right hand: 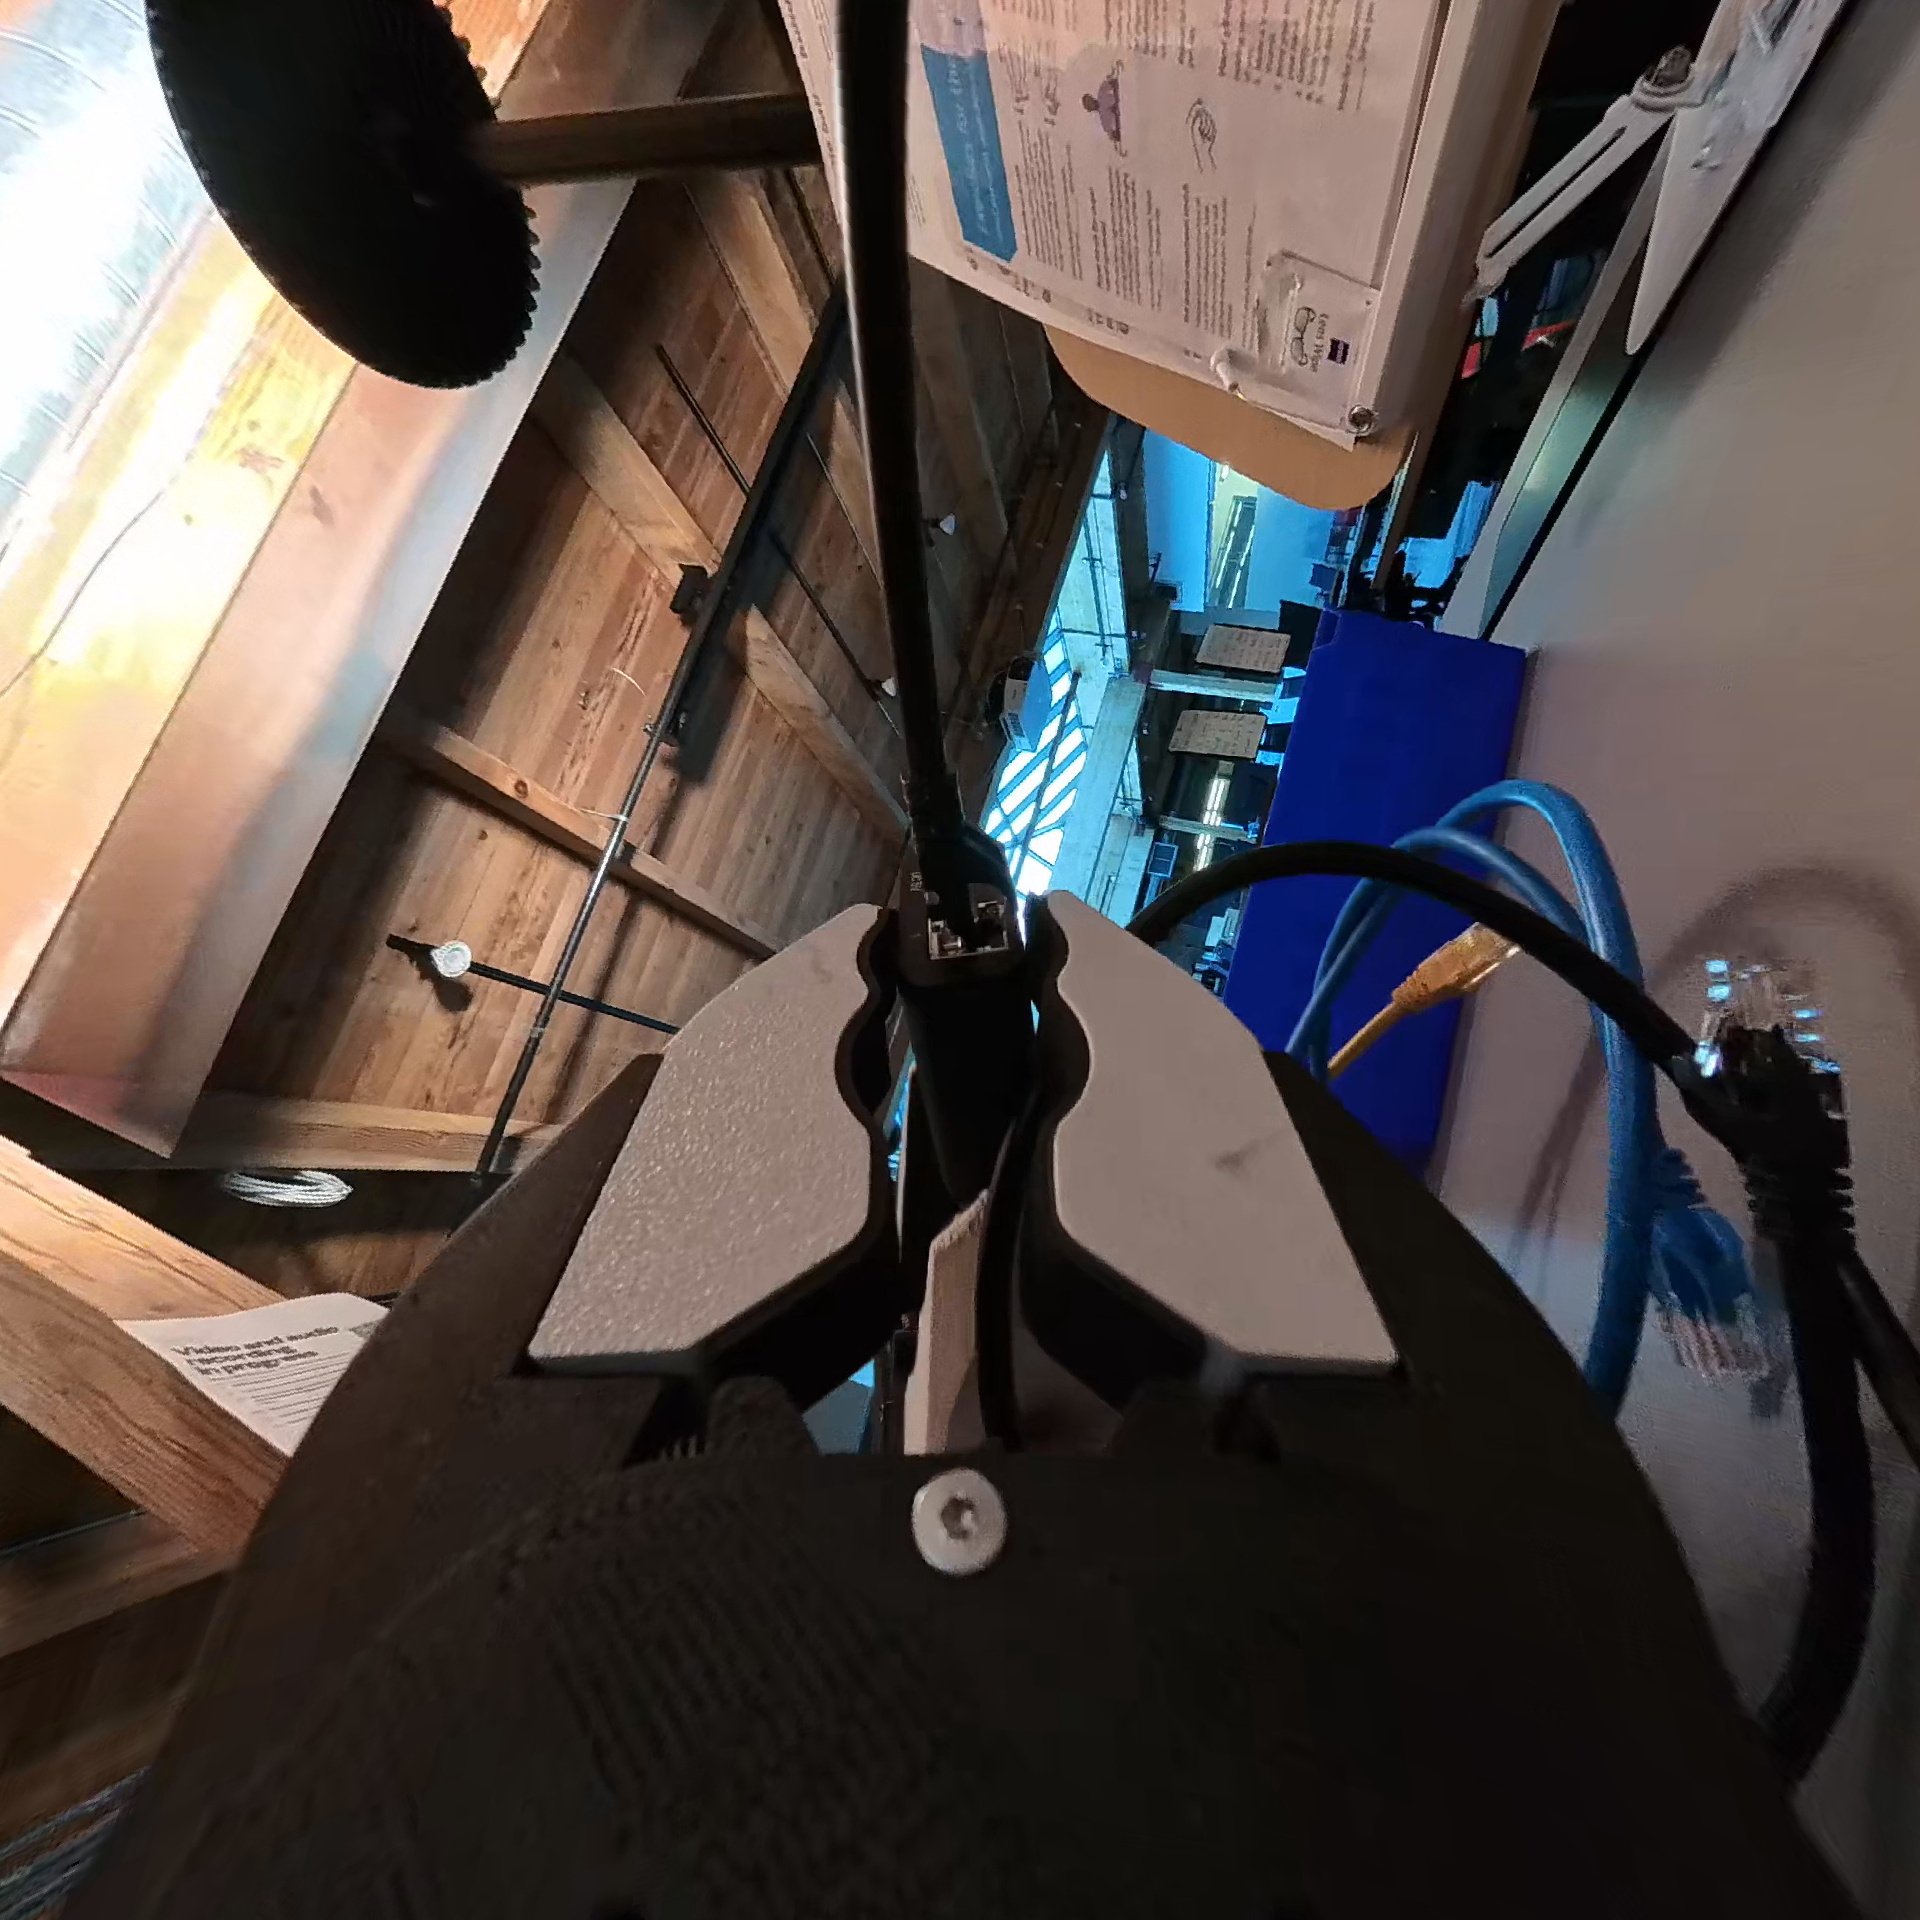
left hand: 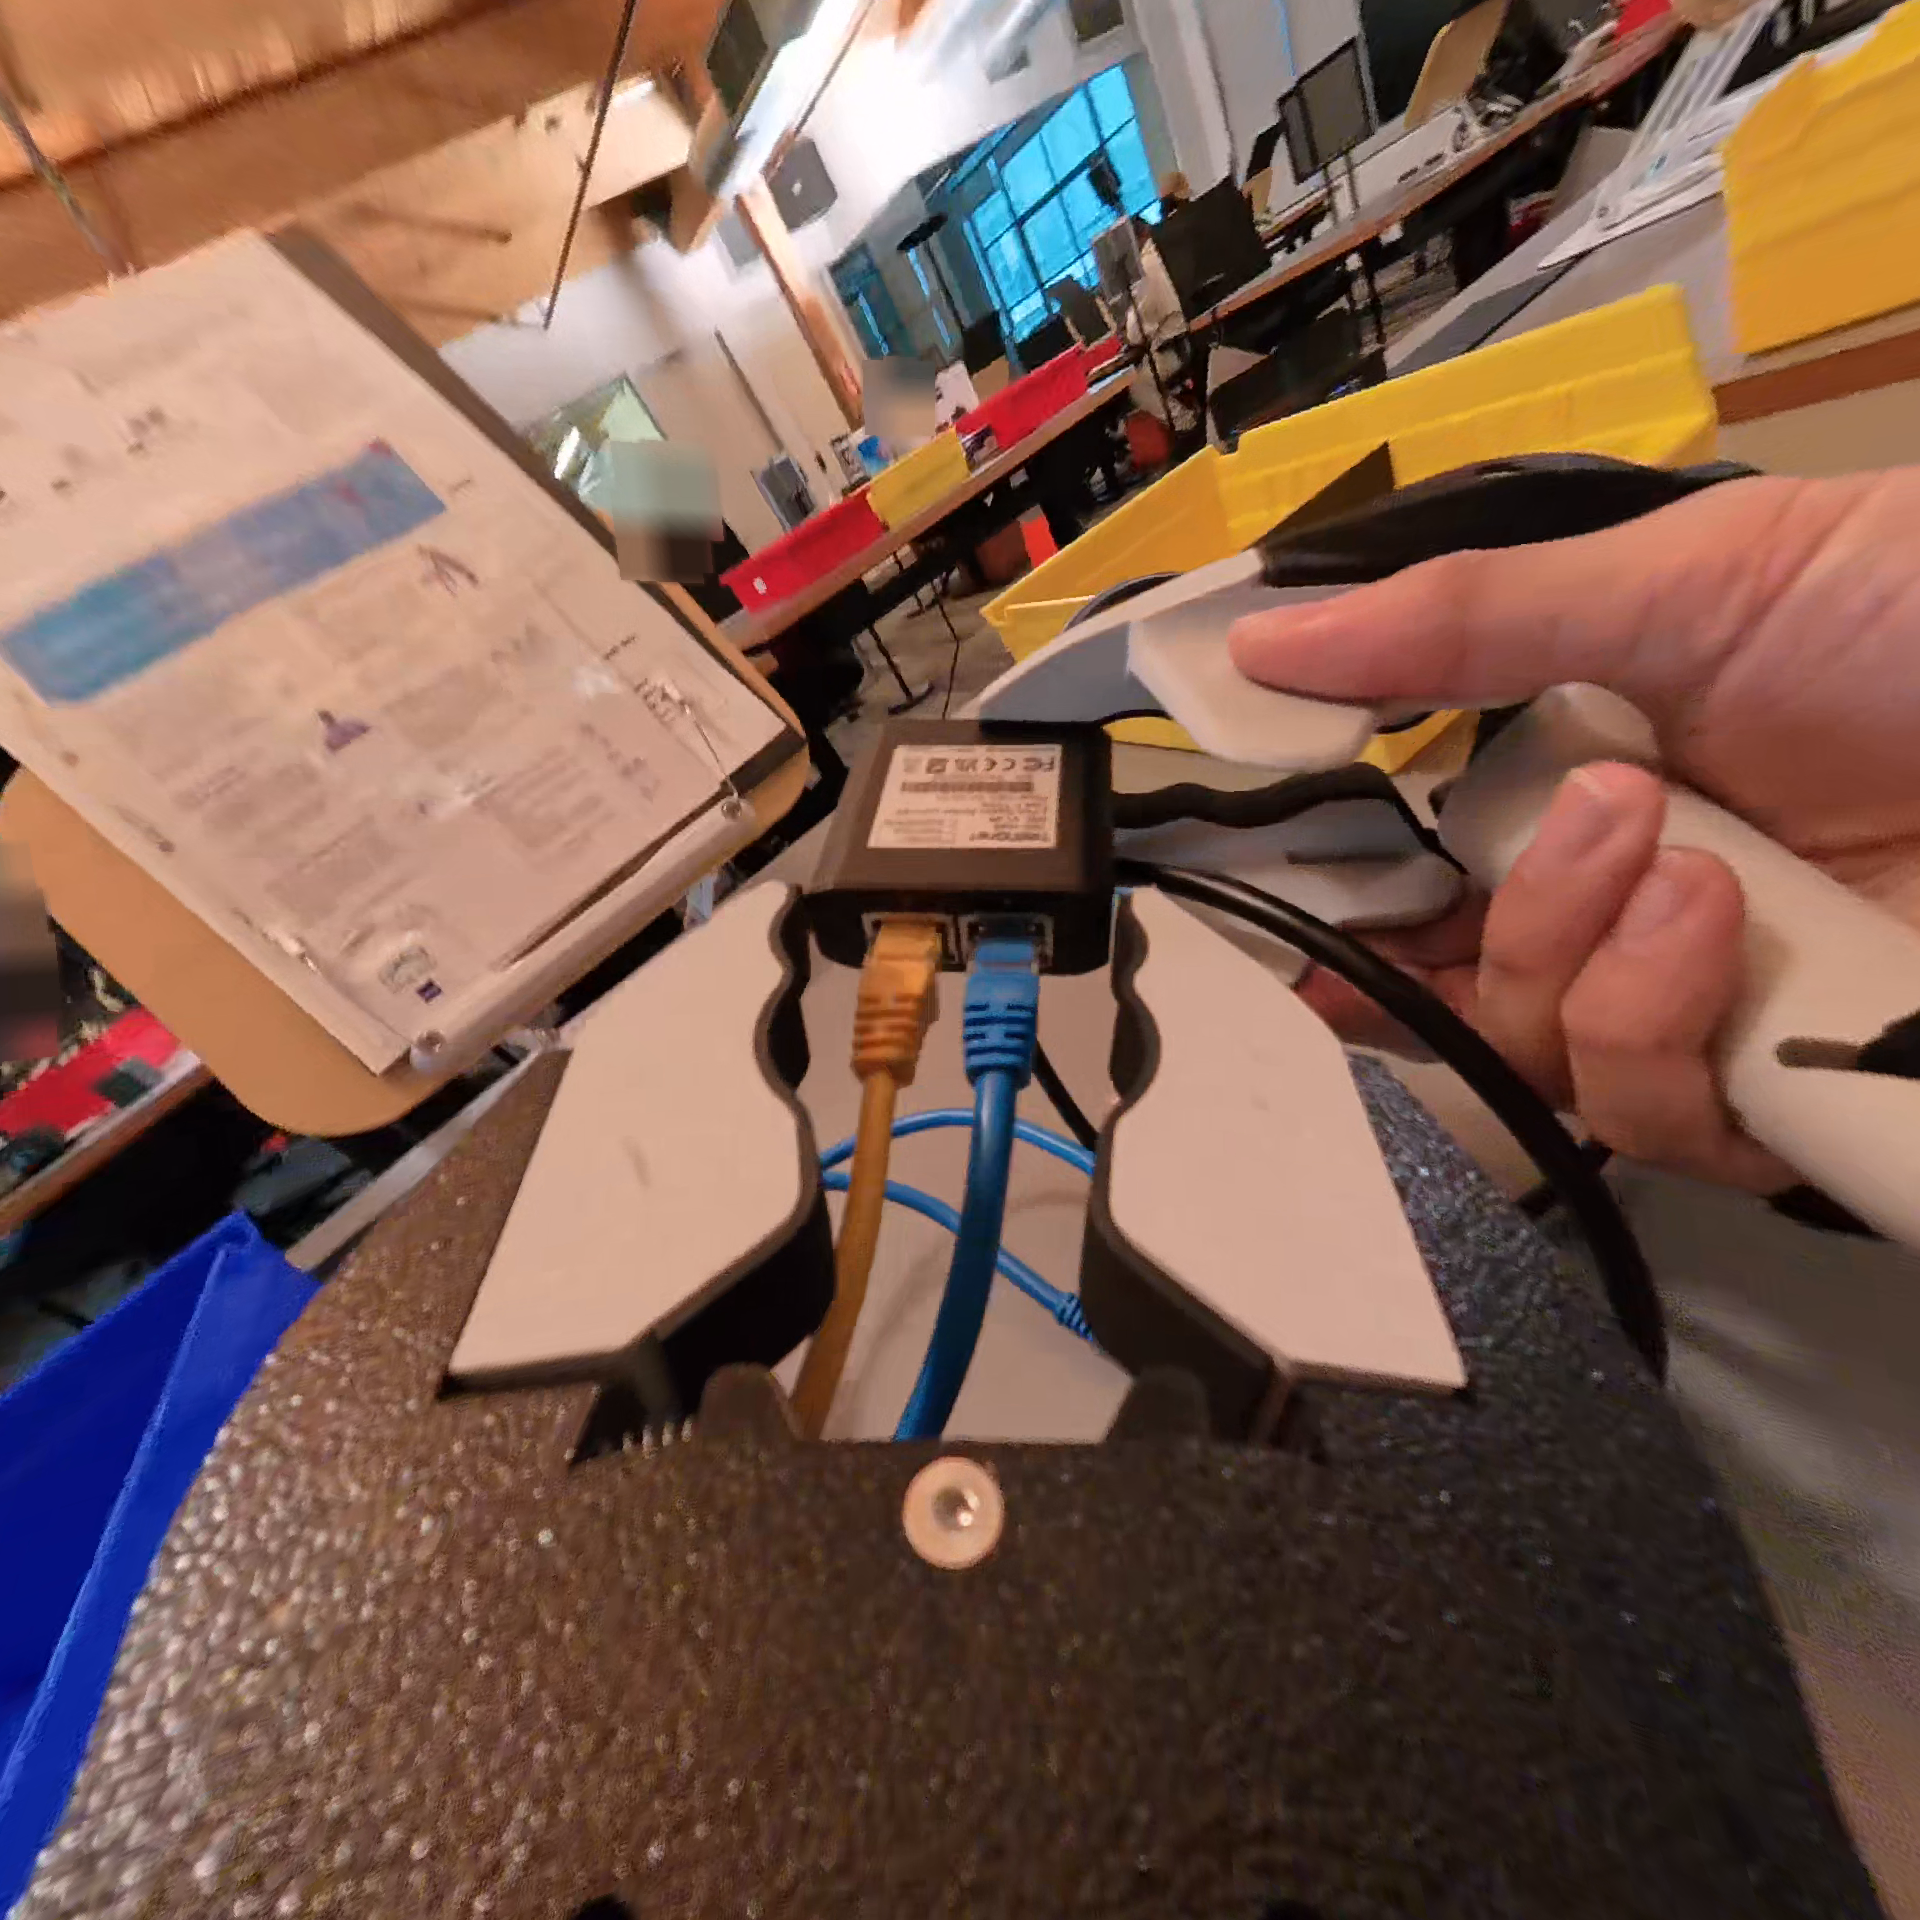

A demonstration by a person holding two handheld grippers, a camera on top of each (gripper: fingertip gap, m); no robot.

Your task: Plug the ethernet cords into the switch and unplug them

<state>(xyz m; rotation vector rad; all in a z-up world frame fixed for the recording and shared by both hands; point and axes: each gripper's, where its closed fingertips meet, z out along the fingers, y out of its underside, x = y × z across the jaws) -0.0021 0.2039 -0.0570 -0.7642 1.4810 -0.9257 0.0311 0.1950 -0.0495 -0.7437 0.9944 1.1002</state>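
Observation:
The black switch [left hand: 961,821] is held up off the table with its ports facing me. A yellow cord [left hand: 894,997] and a blue cord [left hand: 1000,1003] are plugged into its two front ports. My left gripper [left hand: 956,935] is open, one finger on each side of both plugs, touching neither. My right gripper [left hand: 1143,769], held by a hand, grips the switch from the right. In the right wrist view it [right hand: 961,925] is shut on the switch [right hand: 961,1039], and a black cable [right hand: 883,416] leaves the switch's far end.
A clipboard with a printed sheet [left hand: 364,644] hangs close on the left. Yellow bins [left hand: 1403,488] stand behind and a blue bin [left hand: 104,1455] at the left. On the grey table [right hand: 1766,623] lie a blue cord coil [right hand: 1621,1039], a black plug [right hand: 1766,1081] and a yellow plug [right hand: 1455,961]. Only a small space, under 4 cm, lies between the two pairs of fingers.

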